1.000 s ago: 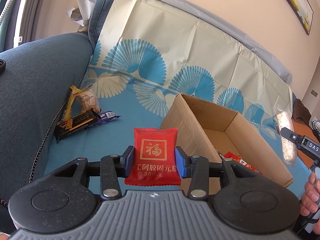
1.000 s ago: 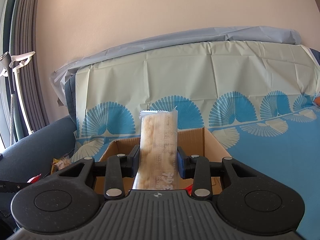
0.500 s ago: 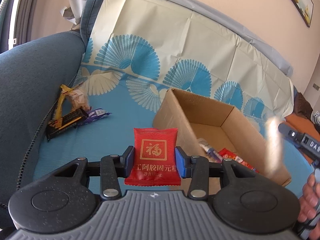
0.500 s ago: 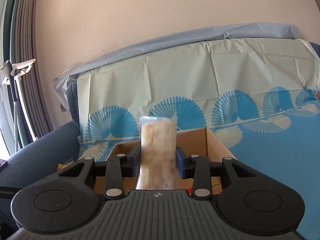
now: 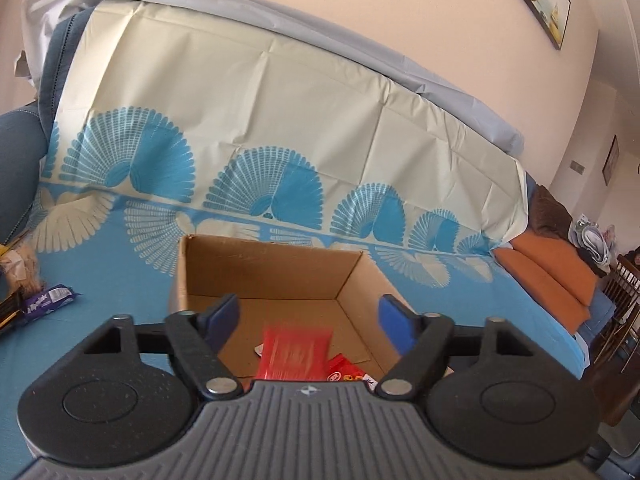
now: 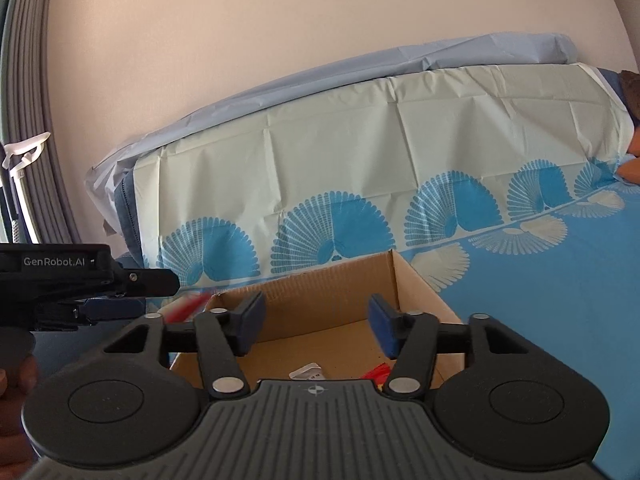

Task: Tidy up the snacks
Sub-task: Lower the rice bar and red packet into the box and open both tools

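L hand-held gripper (image 5: 308, 316): jaws wide, just been opening, nothing pinched; poised over open cardboard box (image 5: 280, 268). Red packet (image 5: 295, 350) blurred, loose betw. the blue pads (image 5: 224, 314), touching neither, above box floor. More red wrappers (image 5: 344, 372) + a white one on box floor near front. R hand-held gripper (image 6: 314, 322): jaws apart, also just been opening, empty; aimed at same box from other side. White wrapper (image 6: 307, 372) on box floor below it, red bits (image 6: 380, 372) beside. L unit visible at left edge of R view, red blur (image 6: 192, 306) under its tip, over box rim. Purple bar (image 5: 48, 300) + other snacks left outside box on blue fan-print cover (image 5: 120, 320), well apart from box. Sofa under cover; orange cushion (image 5: 548, 276) far right.
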Demonstrator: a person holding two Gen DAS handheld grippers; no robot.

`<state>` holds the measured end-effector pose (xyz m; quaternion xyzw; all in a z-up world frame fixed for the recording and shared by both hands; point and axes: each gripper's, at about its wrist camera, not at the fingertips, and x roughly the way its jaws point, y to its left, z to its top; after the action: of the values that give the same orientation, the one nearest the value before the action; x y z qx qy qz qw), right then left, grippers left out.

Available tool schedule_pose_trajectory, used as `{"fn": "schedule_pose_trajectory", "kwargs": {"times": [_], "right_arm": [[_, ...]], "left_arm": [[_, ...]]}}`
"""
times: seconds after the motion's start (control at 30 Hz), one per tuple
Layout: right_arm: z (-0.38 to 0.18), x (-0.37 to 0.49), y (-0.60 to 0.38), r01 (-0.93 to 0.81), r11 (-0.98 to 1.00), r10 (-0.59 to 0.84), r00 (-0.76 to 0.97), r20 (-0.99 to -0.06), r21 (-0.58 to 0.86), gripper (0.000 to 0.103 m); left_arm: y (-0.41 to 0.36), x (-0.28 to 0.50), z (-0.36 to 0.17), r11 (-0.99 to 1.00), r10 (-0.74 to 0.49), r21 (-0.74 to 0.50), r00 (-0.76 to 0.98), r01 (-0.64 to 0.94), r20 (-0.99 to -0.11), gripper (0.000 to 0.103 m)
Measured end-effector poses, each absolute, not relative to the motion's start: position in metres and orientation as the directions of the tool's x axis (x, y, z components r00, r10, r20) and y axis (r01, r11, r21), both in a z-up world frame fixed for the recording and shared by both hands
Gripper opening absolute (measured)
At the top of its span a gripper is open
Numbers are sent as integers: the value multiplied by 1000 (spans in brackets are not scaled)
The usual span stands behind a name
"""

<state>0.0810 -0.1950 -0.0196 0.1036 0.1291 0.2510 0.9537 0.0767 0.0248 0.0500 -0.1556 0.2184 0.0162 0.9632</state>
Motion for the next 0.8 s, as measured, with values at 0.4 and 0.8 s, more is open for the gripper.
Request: {"fn": "schedule_pose_trajectory", "kwargs": {"times": [0.4,0.8], "right_arm": [[-20,78,-189,-440,866,488,848,-208,239,67],[-19,77,-177,-473,855,515,822,-243,213,37]], "left_arm": [[83,-21,-9,968,111,-152,887,-198,-447,21],[152,26,-33,899,416,68,795,-432,-443,19]]}}
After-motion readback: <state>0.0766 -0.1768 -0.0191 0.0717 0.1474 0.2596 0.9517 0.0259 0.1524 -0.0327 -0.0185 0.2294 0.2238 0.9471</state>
